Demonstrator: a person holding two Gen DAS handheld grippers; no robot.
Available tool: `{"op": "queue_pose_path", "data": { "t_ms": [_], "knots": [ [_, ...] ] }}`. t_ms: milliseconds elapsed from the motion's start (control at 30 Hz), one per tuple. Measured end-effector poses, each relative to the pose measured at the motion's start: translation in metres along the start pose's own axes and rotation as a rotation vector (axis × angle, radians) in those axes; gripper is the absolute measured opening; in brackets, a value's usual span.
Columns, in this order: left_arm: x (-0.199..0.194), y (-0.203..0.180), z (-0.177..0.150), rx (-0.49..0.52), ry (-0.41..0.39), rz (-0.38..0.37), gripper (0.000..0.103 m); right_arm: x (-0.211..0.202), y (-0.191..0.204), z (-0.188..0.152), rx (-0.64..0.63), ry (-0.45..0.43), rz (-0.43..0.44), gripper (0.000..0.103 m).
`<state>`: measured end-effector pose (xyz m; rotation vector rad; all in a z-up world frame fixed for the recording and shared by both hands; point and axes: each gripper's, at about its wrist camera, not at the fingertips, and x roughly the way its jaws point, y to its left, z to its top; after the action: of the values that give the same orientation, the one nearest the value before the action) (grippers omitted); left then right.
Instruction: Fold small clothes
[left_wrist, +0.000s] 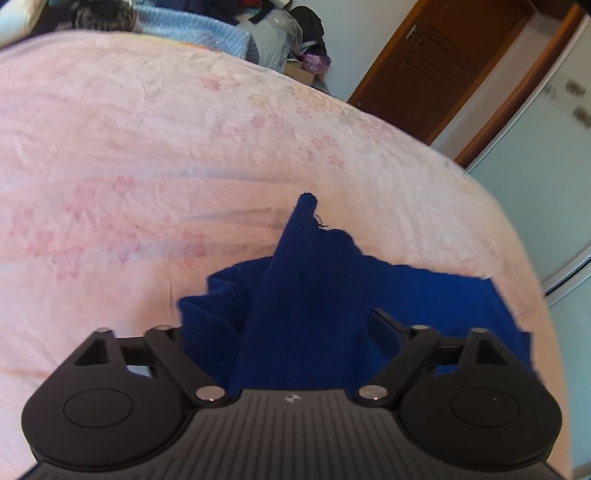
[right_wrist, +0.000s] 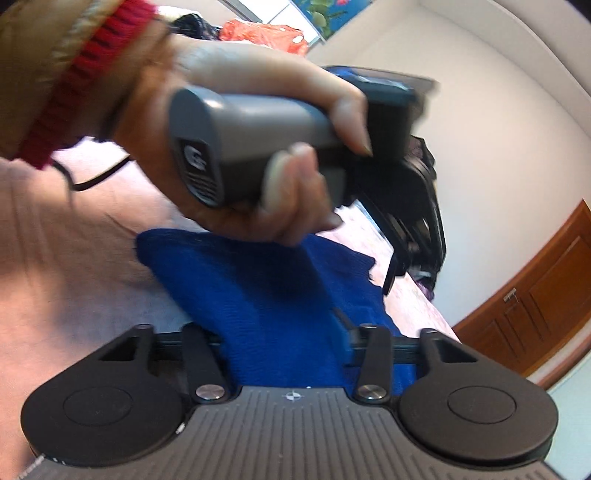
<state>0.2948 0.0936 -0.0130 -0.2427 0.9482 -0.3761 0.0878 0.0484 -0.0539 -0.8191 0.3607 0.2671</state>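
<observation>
Deep blue garment (left_wrist: 306, 295), pink floral bedspread (left_wrist: 147, 147)

A home bedroom — a bed (left_wrist: 147, 147) under a pink flowered sheet, clothes piled (left_wrist: 306, 33) past its far edge, a brown wooden door (left_wrist: 436, 66) beyond.

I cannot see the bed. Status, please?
Left gripper and right gripper: blue cloth between the jaws, grip unclear. Cloth bunched on pink bedsheet. Nothing in the way.

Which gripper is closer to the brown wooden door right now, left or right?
Left. In the right wrist view the left gripper works the blue garment on the door's side; the right gripper trails behind.
</observation>
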Motion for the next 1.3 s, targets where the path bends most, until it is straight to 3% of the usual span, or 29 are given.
{"op": "queue_pose_path", "data": {
  "t_ms": [33,133,433,767,1300],
  "knots": [
    [0.0,-0.004,-0.001,0.027,-0.004,0.042,0.062,-0.001,0.001,0.0,-0.003,-0.003,0.003,0.043],
    [0.001,-0.01,-0.002,0.076,-0.011,0.109,0.046,-0.005,0.003,0.0,0.001,-0.006,0.02,0.036],
    [-0.001,-0.017,-0.007,0.118,-0.03,0.164,0.018,-0.016,0.013,-0.004,-0.042,-0.019,0.038,0.015],
    [-0.012,-0.039,-0.009,0.191,-0.051,0.237,0.014,-0.023,-0.015,-0.008,0.041,-0.047,0.069,0.008],
    [-0.041,-0.09,-0.001,0.239,-0.111,0.314,0.013,-0.064,-0.089,-0.045,0.377,-0.124,0.103,0.006]
  ]
}}
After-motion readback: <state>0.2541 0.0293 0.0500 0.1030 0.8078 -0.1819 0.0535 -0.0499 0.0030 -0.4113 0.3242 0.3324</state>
